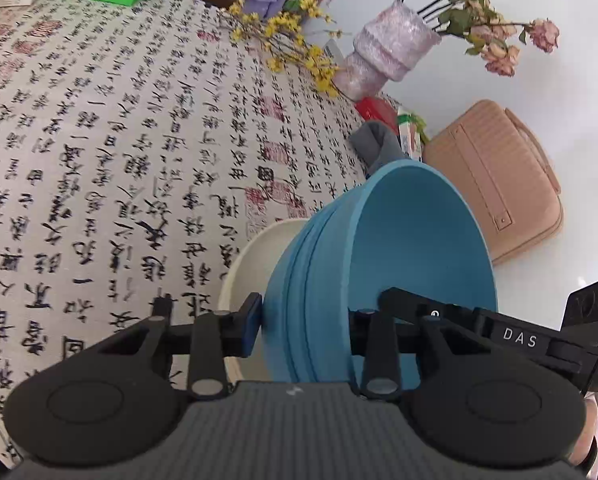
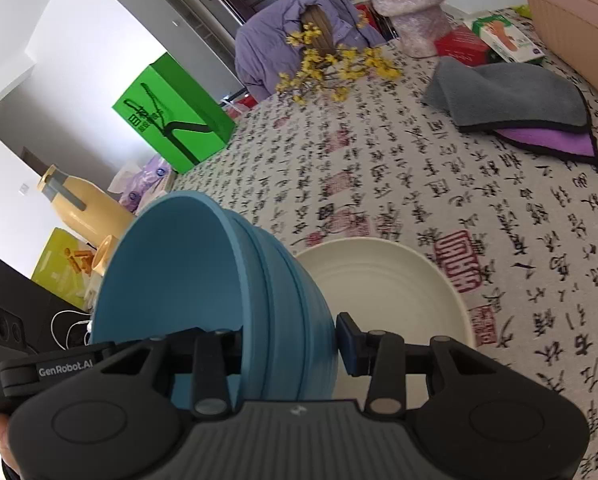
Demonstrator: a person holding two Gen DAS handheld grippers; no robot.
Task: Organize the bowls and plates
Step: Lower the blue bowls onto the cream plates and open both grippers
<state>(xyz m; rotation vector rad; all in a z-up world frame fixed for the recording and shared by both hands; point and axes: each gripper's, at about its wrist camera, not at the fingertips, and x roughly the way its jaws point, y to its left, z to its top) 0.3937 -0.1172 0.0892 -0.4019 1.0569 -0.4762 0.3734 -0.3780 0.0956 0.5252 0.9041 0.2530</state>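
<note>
Both my grippers clamp one ribbed blue bowl (image 1: 379, 272): left gripper (image 1: 319, 320) and right gripper (image 2: 291, 340) each pinch its wall, bowl tilted above a cream round plate (image 2: 383, 280) on the worktop (image 2: 419, 184).

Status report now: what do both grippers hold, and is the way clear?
Left gripper and right gripper both shut on blue bowl wall, opposite sides. Bowl tilted, over cream bowl. Nothing between them.
</note>
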